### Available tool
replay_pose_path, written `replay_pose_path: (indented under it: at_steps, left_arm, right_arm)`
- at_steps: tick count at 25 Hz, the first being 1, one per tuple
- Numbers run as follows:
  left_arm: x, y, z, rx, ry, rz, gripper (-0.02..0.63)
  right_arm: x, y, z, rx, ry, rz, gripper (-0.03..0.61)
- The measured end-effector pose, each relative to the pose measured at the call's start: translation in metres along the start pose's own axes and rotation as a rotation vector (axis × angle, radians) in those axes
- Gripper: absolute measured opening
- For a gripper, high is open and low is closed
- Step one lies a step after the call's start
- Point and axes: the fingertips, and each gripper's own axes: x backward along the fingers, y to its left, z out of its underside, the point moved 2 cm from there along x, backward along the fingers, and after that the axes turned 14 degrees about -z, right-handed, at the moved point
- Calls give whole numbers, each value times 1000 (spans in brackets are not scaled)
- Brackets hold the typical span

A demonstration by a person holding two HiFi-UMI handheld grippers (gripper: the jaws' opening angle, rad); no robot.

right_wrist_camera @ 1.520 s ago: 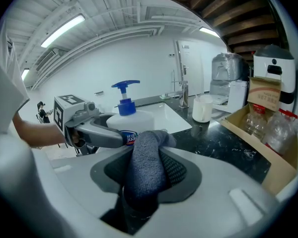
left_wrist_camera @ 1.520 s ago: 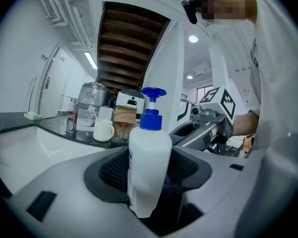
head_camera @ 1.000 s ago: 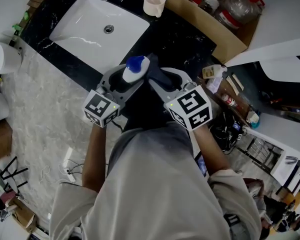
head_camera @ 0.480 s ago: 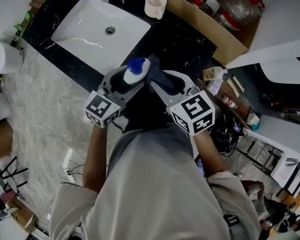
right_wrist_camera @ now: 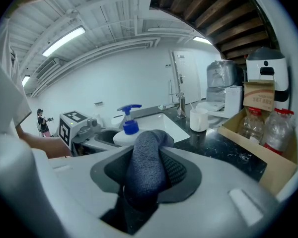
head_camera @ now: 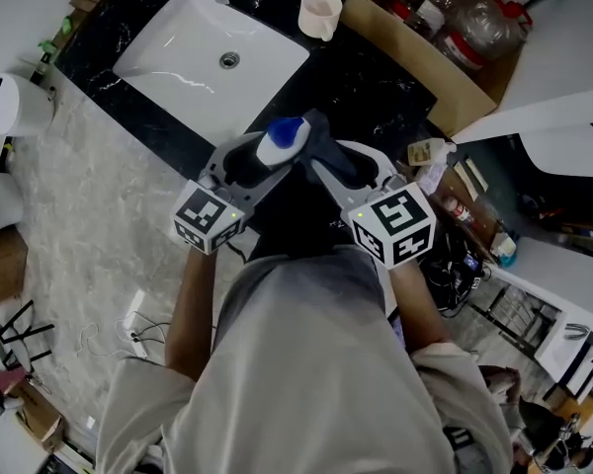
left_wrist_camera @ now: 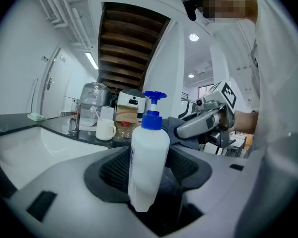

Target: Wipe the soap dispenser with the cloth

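Gripping the white soap dispenser [left_wrist_camera: 148, 155] over the black counter [head_camera: 368, 79], the left hand-held gripper [left_wrist_camera: 150, 175] holds it just beside the dark cloth [right_wrist_camera: 148, 165] clamped in the right hand-held gripper [right_wrist_camera: 146, 180].

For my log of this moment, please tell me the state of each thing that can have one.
soap dispenser: lifted, gripped by its body
left tongs: shut on soap dispenser
cloth: bunched, beside the dispenser's pump
right tongs: shut on cloth
sink: empty
cup: upright
cardboard box: open, bottles inside
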Motion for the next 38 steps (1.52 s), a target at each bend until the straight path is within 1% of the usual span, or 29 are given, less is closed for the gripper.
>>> replay_pose_path:
  at_steps: [16,21,24,28,30,34,38]
  left_arm:
    - [37,1,-25,57,-93,-59,242]
    - [53,-4,-40,29,-121,-92,242]
    - [63,-6,-50,30,-146,-99,242]
    - [73,-11,-60,45,-175,-114,242]
    - [78,-15,-66,48,-186,-122,227]
    - [86,-27,-76,62,-218,-106,160]
    - [93,-34,-83,75,-260,-112,58]
  right_arm:
    - [18,9,-7,15,-50,18,133]
    - [27,15,-11,16,-74,23,133]
    - [33,20,-13,15,-90,27,133]
    - [40,33,-18,65,-94,45,133]
    - [44,42,-24,75,-125,38,133]
    - [53,56,-37,86,-198,31,133]
    - [64,67,-42,93,-251,40,133]
